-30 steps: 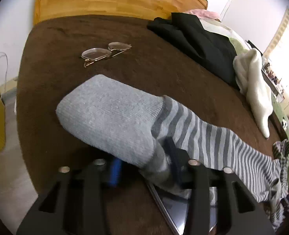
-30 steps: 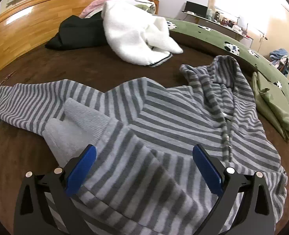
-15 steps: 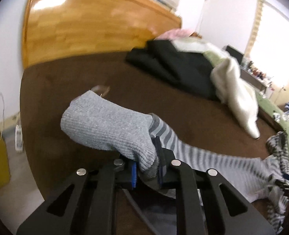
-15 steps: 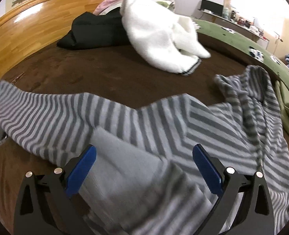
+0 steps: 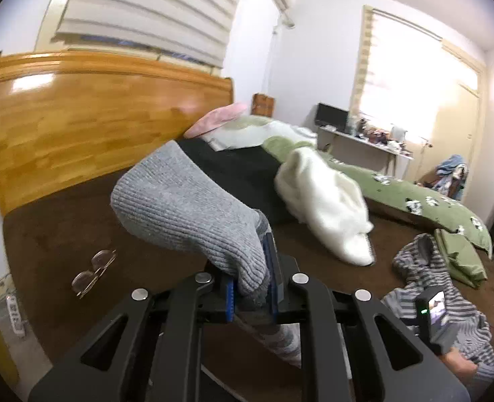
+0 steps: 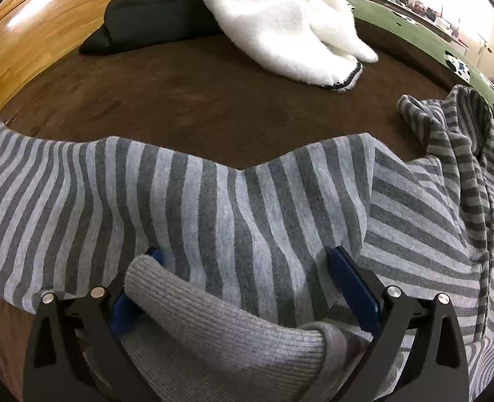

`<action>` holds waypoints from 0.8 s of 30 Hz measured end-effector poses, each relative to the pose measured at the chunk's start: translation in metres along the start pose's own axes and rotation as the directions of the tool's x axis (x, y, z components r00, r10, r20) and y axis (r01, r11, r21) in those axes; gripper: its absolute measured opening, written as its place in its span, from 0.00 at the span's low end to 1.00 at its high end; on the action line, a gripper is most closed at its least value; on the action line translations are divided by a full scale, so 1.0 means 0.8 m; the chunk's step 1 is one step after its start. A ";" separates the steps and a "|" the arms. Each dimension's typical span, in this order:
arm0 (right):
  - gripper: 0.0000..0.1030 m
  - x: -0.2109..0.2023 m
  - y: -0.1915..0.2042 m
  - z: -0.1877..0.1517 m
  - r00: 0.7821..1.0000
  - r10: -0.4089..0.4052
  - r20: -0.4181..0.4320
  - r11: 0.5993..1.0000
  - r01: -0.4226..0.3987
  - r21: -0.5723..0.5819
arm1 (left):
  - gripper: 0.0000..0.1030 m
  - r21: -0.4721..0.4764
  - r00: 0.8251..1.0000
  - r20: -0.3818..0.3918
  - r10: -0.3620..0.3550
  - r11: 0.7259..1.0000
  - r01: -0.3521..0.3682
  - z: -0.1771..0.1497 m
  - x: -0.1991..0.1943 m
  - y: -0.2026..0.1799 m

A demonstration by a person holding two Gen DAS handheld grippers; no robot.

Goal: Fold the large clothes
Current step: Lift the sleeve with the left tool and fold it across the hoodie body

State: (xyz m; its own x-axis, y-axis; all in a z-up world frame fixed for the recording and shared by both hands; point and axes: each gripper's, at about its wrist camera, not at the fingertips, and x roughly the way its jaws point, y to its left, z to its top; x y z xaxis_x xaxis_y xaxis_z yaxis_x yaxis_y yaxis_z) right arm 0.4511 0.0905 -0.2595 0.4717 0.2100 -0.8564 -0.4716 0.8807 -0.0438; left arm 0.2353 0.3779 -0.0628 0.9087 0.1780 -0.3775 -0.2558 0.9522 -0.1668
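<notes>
A grey striped hoodie (image 6: 233, 201) lies spread on the brown bed; its hood (image 5: 424, 258) shows at the right of the left wrist view. My left gripper (image 5: 252, 288) is shut on the plain grey ribbed cuff (image 5: 193, 207) of one sleeve and holds it lifted above the bed. My right gripper (image 6: 247, 284) is open, low over the hoodie, with the other ribbed cuff (image 6: 226, 328) and striped cloth lying between its blue pads (image 6: 354, 288). The right gripper also shows in the left wrist view (image 5: 431, 311).
A white fleece garment (image 6: 287, 20) and a black garment (image 6: 153, 16) lie further back on the bed. Glasses (image 5: 92, 268) lie near the left edge. A green duvet (image 5: 414, 197) and folded green cloth (image 5: 461, 254) are at the right. Wooden headboard (image 5: 79, 117) behind.
My left gripper closed on the sleeve cuff and lifted it up off the bed, tilting upward. My right gripper stayed open and moved forward and down onto the hoodie, over the other cuff.
</notes>
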 end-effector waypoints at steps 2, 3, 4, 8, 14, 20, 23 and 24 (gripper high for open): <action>0.94 -0.001 -0.003 0.002 1.000 0.009 0.001 1.000 -0.009 0.009 | 0.16 0.009 1.000 0.010 -0.022 1.000 0.022 0.009 -0.005 -0.015; 0.94 -0.004 -0.004 0.002 1.000 0.013 0.008 1.000 -0.013 0.014 | 0.16 0.012 0.999 0.016 -0.038 0.999 0.038 0.015 -0.007 -0.024; 0.94 -0.008 -0.005 0.003 1.000 0.018 0.021 1.000 -0.019 0.019 | 0.16 0.014 0.999 0.020 -0.050 0.999 0.049 0.022 -0.009 -0.032; 0.94 -0.055 -0.026 0.004 0.995 0.045 0.092 0.996 -0.052 0.078 | 0.16 0.071 0.993 0.026 -0.112 0.991 0.109 0.052 -0.018 -0.074; 0.94 -0.141 -0.084 -0.017 0.986 -0.026 0.165 0.993 0.007 0.117 | 0.16 0.180 0.966 0.025 -0.256 0.952 0.248 0.100 -0.033 -0.170; 0.94 -0.174 -0.150 -0.042 0.983 -0.099 0.153 0.986 0.077 0.144 | 0.16 0.308 0.903 0.001 -0.430 0.859 0.409 0.119 -0.056 -0.303; 0.94 -0.181 -0.179 -0.064 0.983 -0.105 0.147 0.979 0.077 0.187 | 0.16 0.357 0.869 -0.047 -0.492 0.804 0.475 0.107 -0.060 -0.371; 0.94 -0.183 -0.191 -0.073 0.983 -0.113 0.146 0.975 0.081 0.207 | 0.16 0.370 0.856 -0.067 -0.513 0.784 0.499 0.100 -0.061 -0.395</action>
State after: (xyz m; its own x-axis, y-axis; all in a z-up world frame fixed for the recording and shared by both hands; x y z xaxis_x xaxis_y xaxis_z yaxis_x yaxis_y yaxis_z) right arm 0.4106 -0.1000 -0.1578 0.6258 0.1691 -0.7615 -0.2671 0.9637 -0.0055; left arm 0.2984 0.0883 0.0808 0.8867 -0.3531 -0.2986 0.3751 0.9268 0.0180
